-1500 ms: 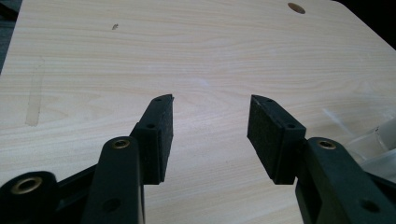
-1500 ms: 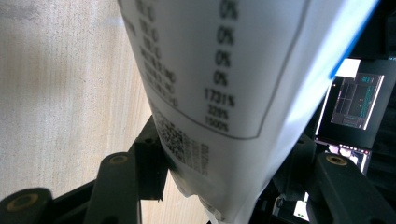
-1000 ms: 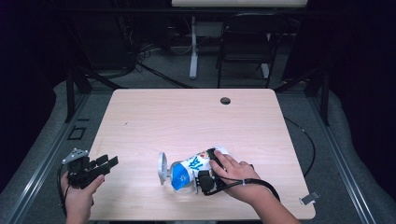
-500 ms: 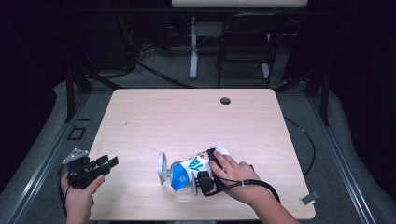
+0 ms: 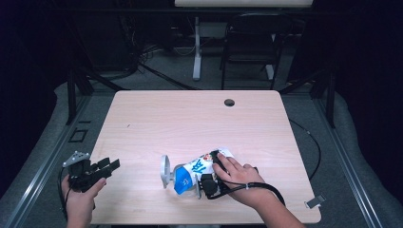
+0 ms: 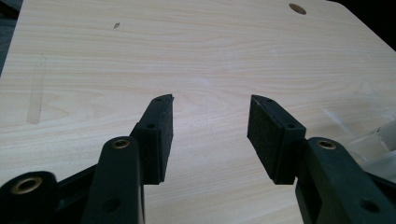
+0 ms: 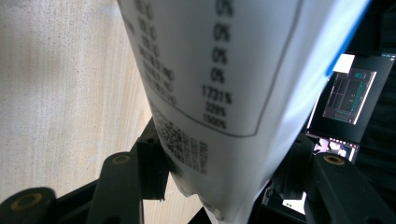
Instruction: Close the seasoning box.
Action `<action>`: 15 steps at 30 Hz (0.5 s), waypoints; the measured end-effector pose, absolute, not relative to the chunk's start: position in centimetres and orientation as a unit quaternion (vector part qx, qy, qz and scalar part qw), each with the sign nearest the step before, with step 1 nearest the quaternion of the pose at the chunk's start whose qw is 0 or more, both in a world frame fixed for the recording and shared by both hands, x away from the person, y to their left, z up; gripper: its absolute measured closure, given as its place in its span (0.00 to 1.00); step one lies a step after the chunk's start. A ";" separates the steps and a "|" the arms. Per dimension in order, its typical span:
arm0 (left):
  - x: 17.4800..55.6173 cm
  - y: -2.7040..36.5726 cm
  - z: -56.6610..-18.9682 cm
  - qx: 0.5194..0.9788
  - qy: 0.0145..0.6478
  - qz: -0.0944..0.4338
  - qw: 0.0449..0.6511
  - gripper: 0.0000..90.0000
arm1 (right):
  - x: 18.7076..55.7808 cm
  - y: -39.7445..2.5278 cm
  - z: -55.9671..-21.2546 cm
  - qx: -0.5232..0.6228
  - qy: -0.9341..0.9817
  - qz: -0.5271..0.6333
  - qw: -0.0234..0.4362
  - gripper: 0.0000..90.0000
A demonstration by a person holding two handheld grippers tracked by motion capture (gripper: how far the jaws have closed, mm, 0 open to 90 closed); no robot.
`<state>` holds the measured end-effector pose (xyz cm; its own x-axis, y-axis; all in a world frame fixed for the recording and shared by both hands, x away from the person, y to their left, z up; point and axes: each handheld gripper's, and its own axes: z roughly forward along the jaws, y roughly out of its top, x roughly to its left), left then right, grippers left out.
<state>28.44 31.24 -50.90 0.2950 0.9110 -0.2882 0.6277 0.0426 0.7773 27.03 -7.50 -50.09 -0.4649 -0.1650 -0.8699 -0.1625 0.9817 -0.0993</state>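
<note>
White pouch (image 7: pixel 224 93) hides the right hand-held gripper's (image 7: pixel 215 186) pads.

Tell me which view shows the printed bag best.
The high view: the whole bag lies on the table under the right gripper. The right gripper view gives only a blurred close-up of its label.

A pale wood-grain tabletop (image 5: pixel 190 118) with rounded corners is seen lit from above, and a dark round hole (image 5: pixel 229 102) is set near its far edge. Grey carpeted floor (image 5: pixel 347 156) is spread around it, crossed by metal rails (image 5: pixel 38 175) at the sides. Beyond, the room is swallowed in darkness; a white table leg (image 5: pixel 196 47), a black chair (image 5: pixel 247 47) and tangled cables (image 5: pixel 142 52) are picked out.
</note>
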 end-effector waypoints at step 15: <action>28.5 31.3 -50.9 0.677 0.571 0.158 0.437 0.57 | 27.2 -7.5 -50.0 -0.097 0.854 -0.008 0.511 0.54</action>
<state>28.47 31.31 -50.91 0.2979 0.9111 -0.2851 0.6343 0.0342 0.7723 27.19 -7.45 -50.01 -0.4581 -0.1738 -0.8717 -0.1579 0.9810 -0.1126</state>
